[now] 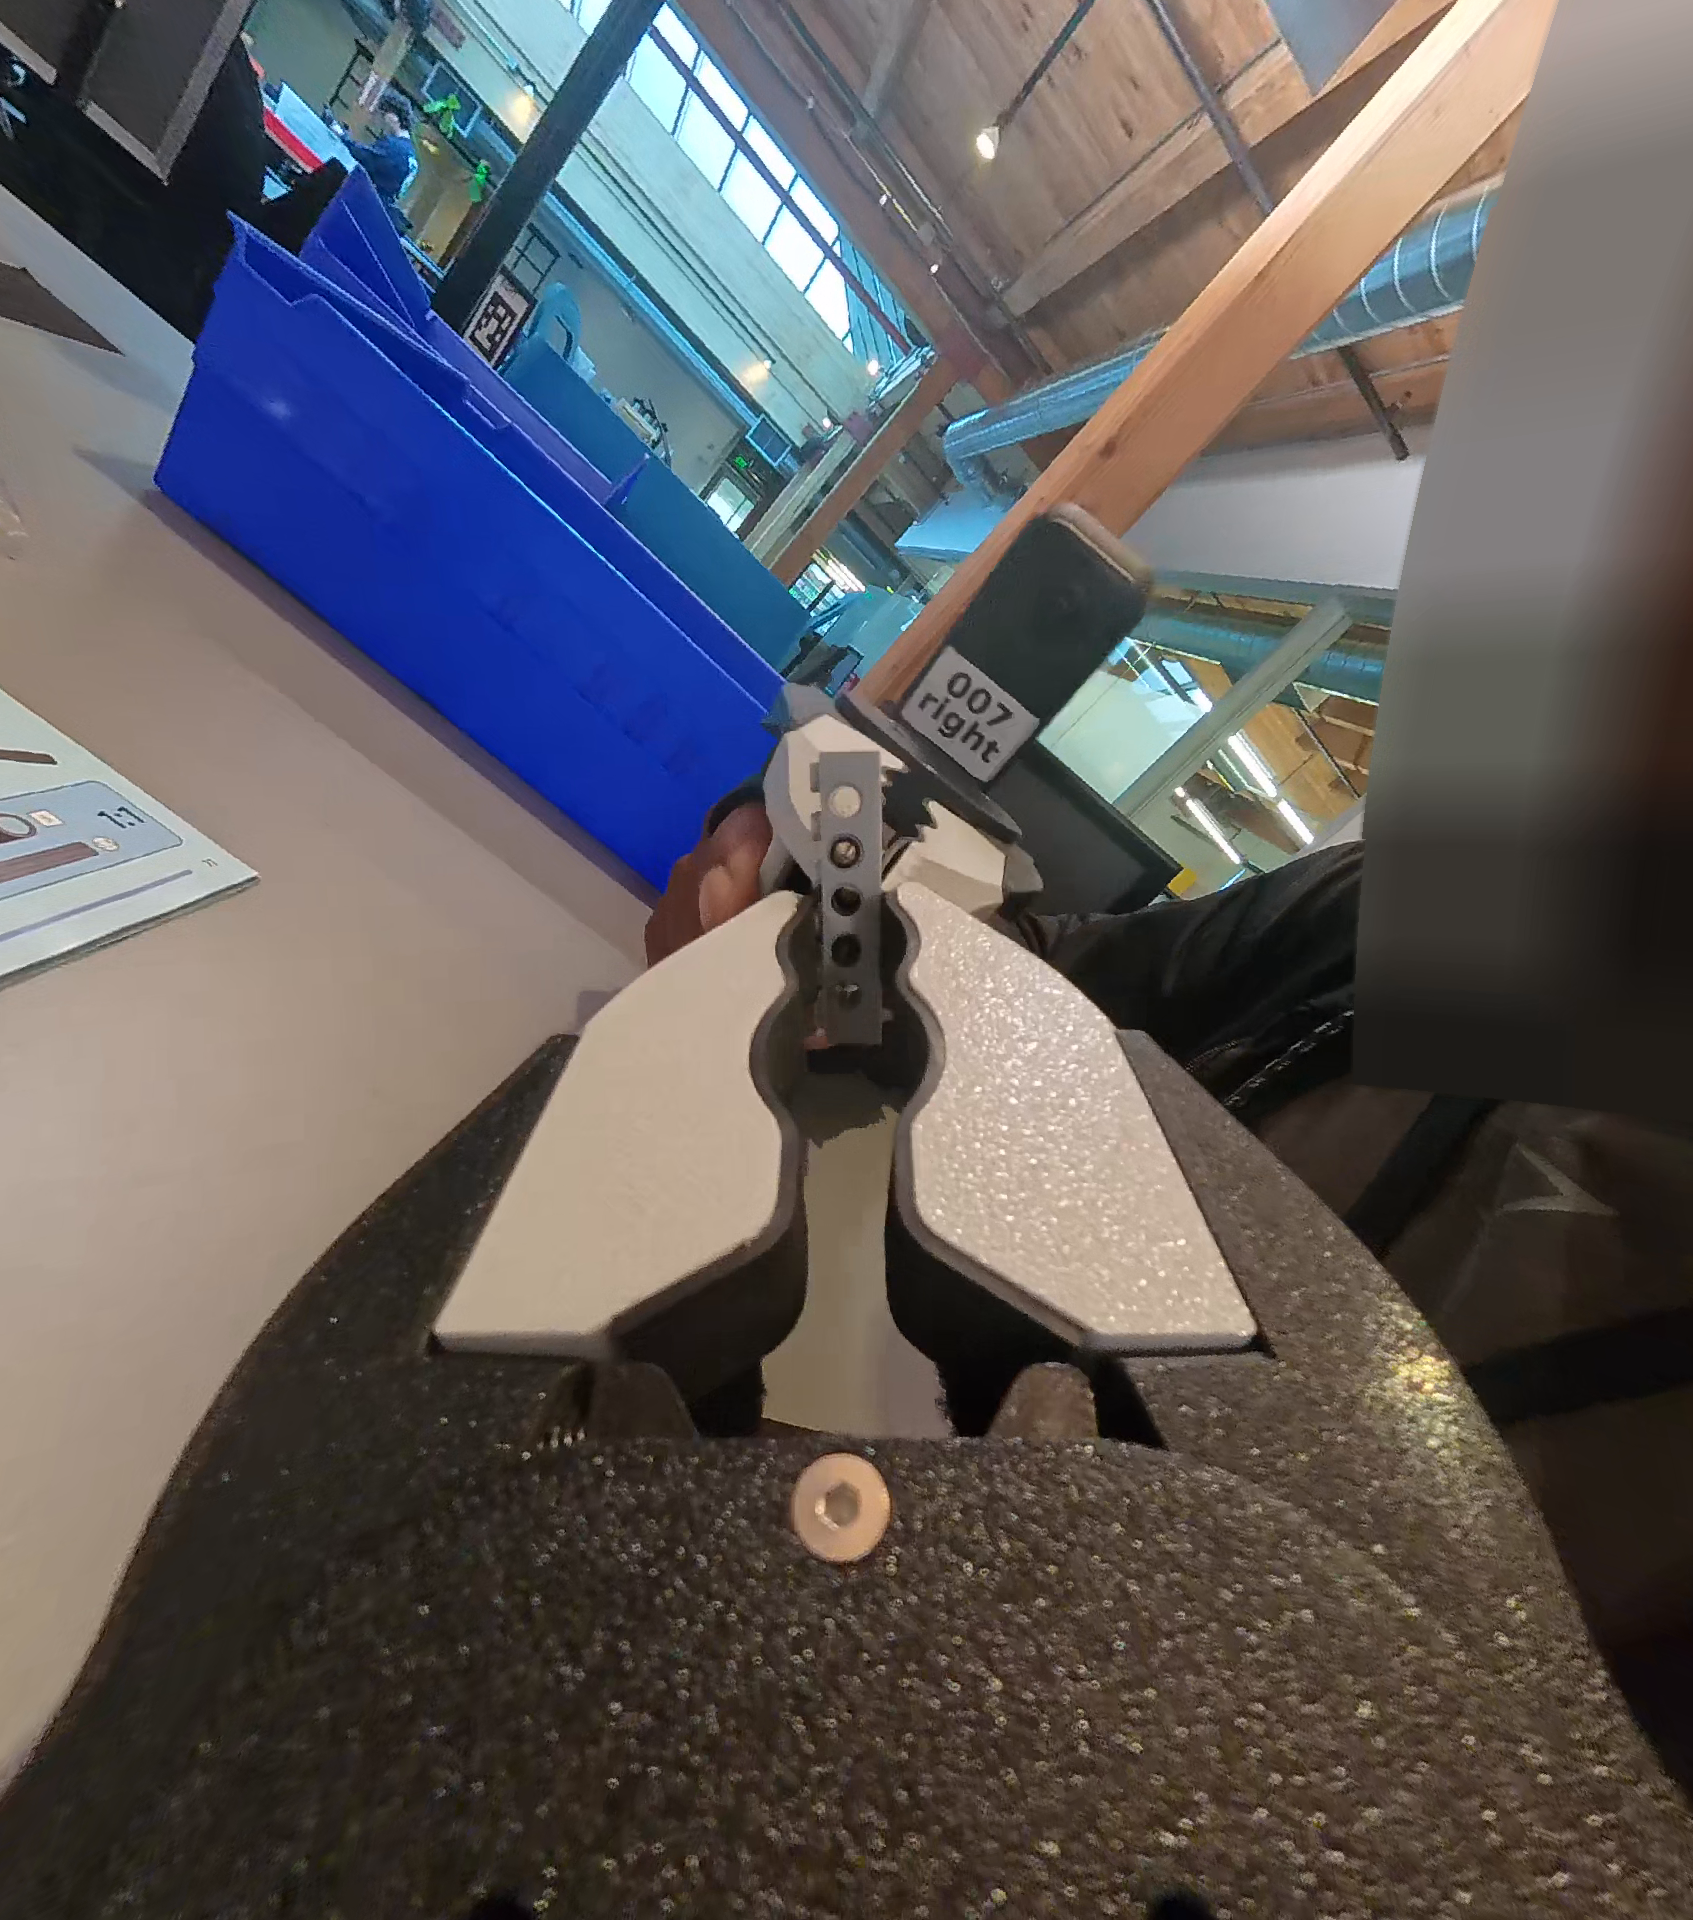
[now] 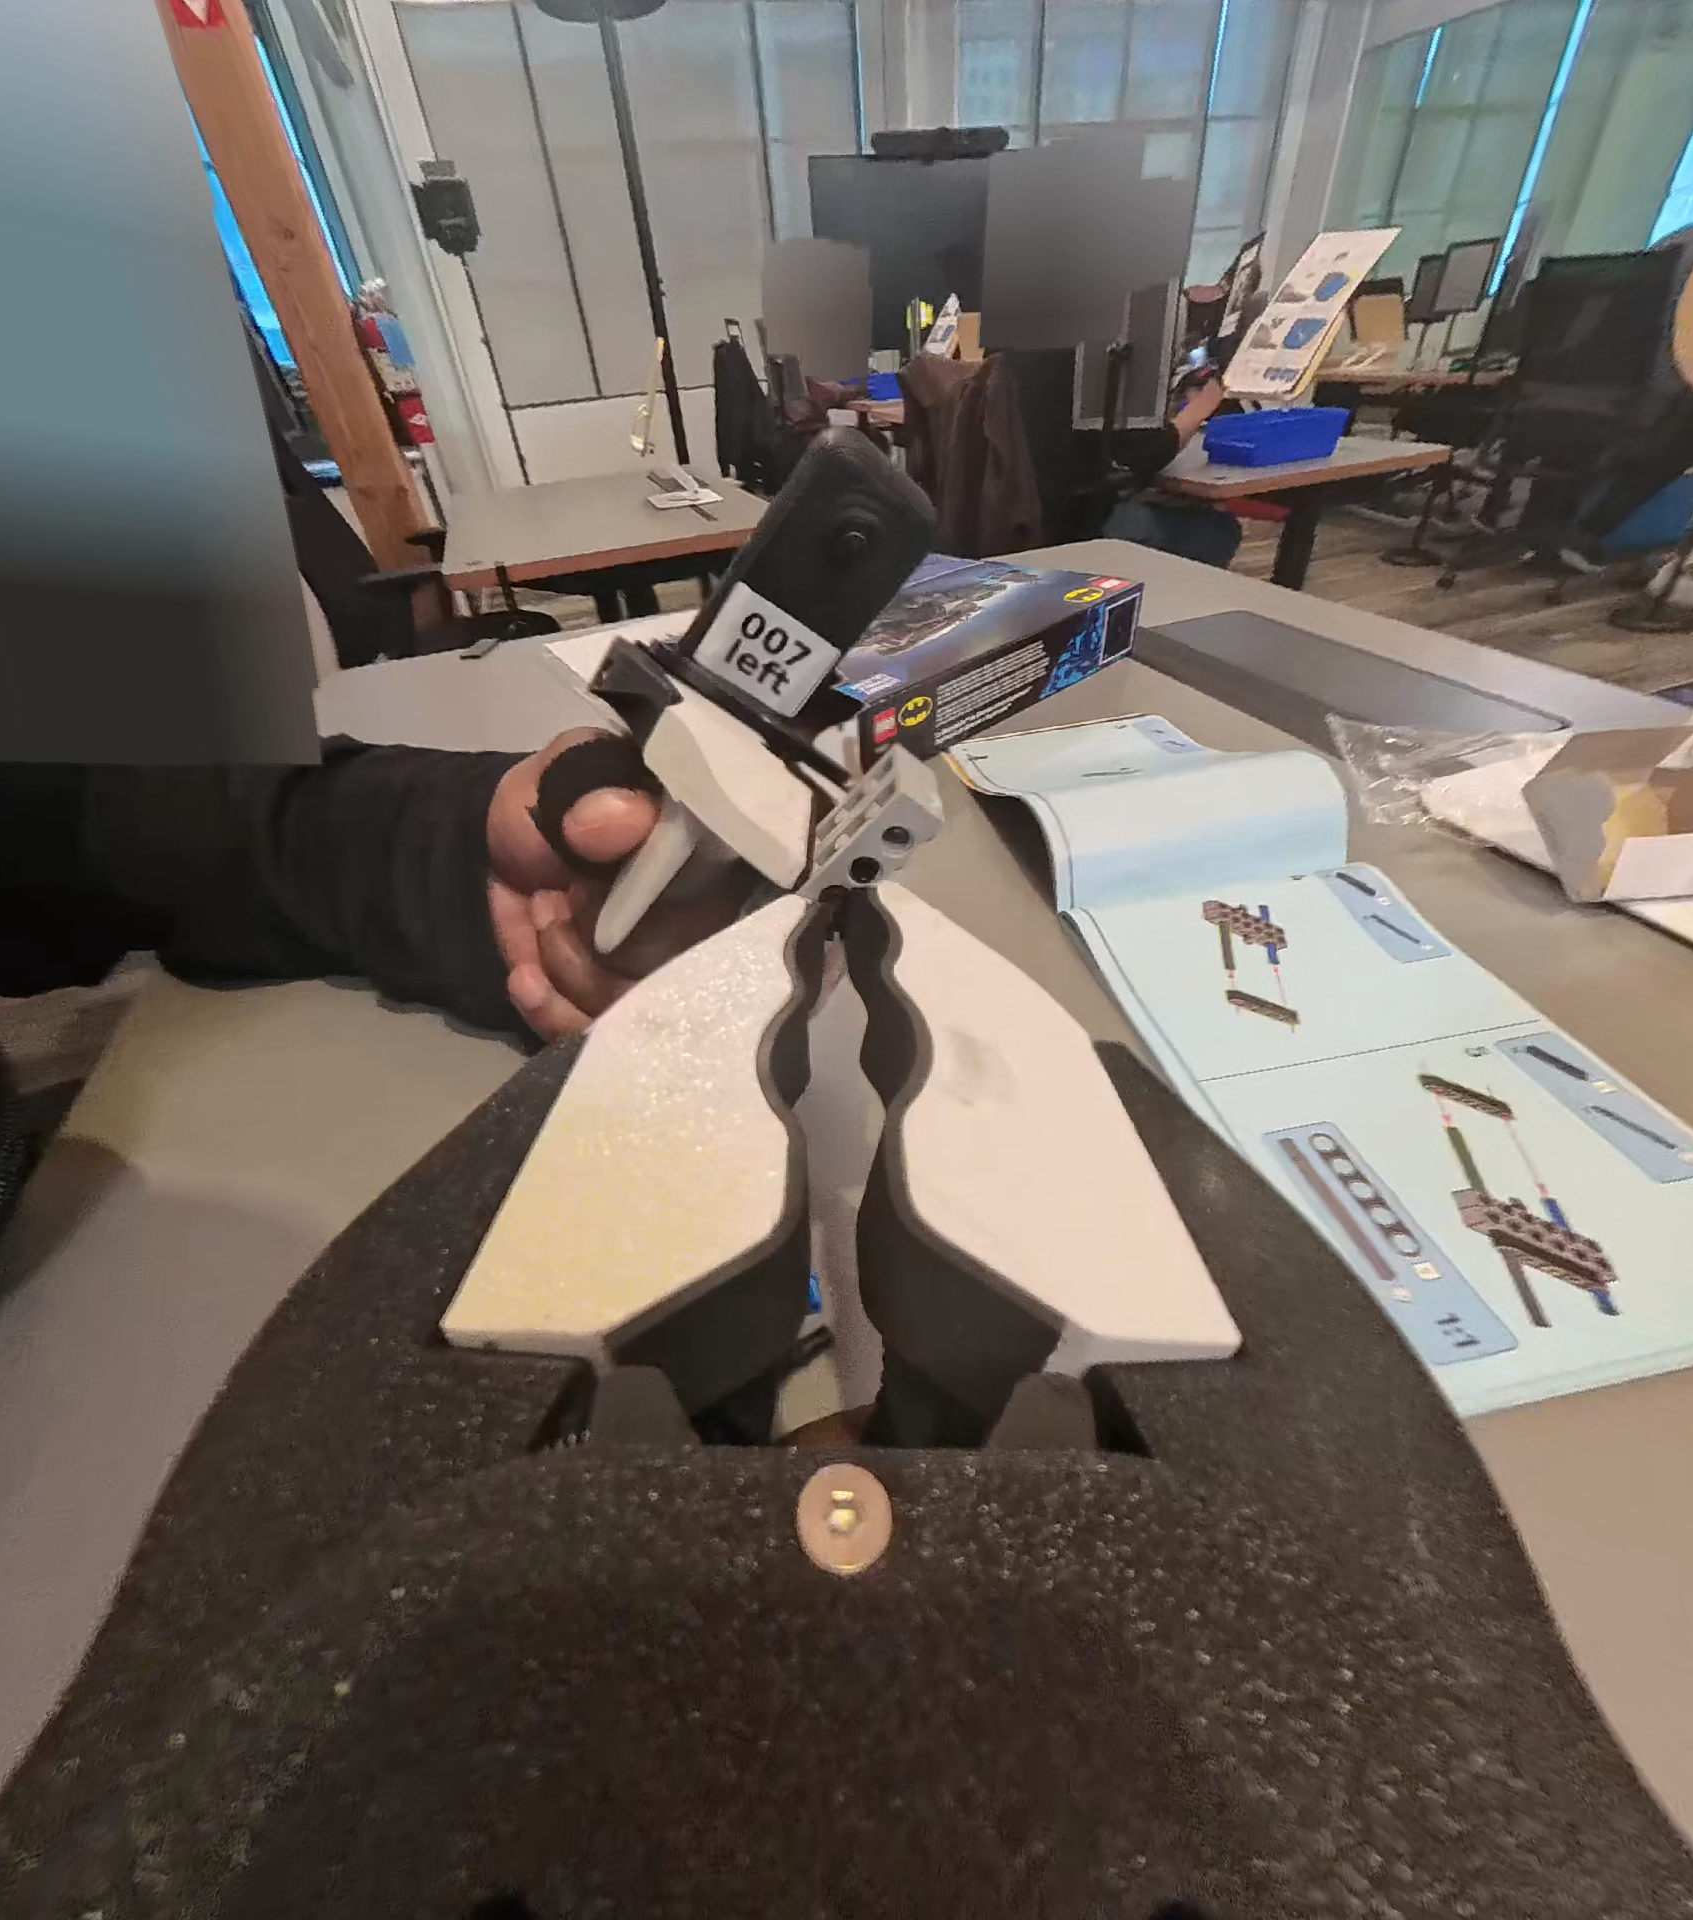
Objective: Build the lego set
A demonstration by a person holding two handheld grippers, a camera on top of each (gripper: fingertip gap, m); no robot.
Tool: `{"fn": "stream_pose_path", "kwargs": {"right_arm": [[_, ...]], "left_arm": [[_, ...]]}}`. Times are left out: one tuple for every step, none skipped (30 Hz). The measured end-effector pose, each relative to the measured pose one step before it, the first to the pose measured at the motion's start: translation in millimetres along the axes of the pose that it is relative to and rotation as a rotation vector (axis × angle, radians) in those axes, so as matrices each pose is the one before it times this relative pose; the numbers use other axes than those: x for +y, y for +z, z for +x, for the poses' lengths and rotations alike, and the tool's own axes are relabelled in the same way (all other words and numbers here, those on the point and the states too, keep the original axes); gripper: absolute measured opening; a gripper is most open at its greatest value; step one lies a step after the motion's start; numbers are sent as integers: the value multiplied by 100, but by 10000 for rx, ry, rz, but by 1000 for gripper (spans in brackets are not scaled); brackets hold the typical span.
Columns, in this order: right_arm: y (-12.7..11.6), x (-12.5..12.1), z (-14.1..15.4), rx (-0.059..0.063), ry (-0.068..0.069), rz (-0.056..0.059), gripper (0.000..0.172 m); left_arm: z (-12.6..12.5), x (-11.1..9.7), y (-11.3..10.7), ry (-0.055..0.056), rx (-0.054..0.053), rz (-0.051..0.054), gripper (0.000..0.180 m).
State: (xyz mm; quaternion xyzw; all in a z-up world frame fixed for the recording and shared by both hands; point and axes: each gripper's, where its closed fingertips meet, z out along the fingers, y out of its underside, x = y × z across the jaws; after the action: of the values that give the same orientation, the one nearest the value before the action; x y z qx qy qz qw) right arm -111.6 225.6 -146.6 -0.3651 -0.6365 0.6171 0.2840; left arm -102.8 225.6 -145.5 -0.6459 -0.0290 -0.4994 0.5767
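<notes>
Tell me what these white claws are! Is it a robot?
No robot: a person holds a pinching tool in each hand, with a camera on each. One picture looks along the left gripper, the other along the right gripper. The left one pinches a grey brick with holes. The right one's tips are almost closed, right by that brick; anything between them is too small to tell. On the table lie an open booklet, a toy box and a blue bin.
</notes>
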Motion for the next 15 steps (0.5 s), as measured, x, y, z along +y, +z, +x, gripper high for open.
{"fn": "stream_pose_path", "kwargs": {"right_arm": [[9,-76,-8,-139,346,65,5],[3,-74,32,-78,228,59,5],[-1,-63,28,-23,31,33,5],[-42,-34,20,35,-161,13,5],[-95,-25,46,92,-296,3,7],[-106,-62,72,125,-320,12,7],[-77,-41,78,91,-247,-18,7],[-31,18,108,73,-125,-59,7],[12,67,102,53,-41,-62,7],[11,62,63,22,8,-20,6],[18,43,-23,-23,20,4,6],[4,12,-47,-32,2,14,5],[-10,-15,-44,-23,-17,13,5],[-9,-8,-73,-36,-22,0,5],[9,2,-56,-31,-12,-9,5]], "left_arm": [[31,-60,0,61,19,34,11],[0,-123,5,70,5,83,11],[-19,-81,11,43,3,52,11],[-14,-16,14,14,-10,-9,11],[-83,-33,-16,23,-64,30,11],[-26,-153,-96,-17,-16,106,11],[-24,-141,-129,-54,14,89,11],[-65,-100,-104,-50,-9,48,11],[1,-69,-73,-38,23,35,11],[4,31,-26,-19,15,-25,11],[18,75,14,17,2,-49,11],[37,36,36,40,-2,-21,11],[8,19,2,8,-1,-2,11],[-18,-12,-11,-27,-2,3,11],[-12,0,-1,-8,0,-1,11]]}}
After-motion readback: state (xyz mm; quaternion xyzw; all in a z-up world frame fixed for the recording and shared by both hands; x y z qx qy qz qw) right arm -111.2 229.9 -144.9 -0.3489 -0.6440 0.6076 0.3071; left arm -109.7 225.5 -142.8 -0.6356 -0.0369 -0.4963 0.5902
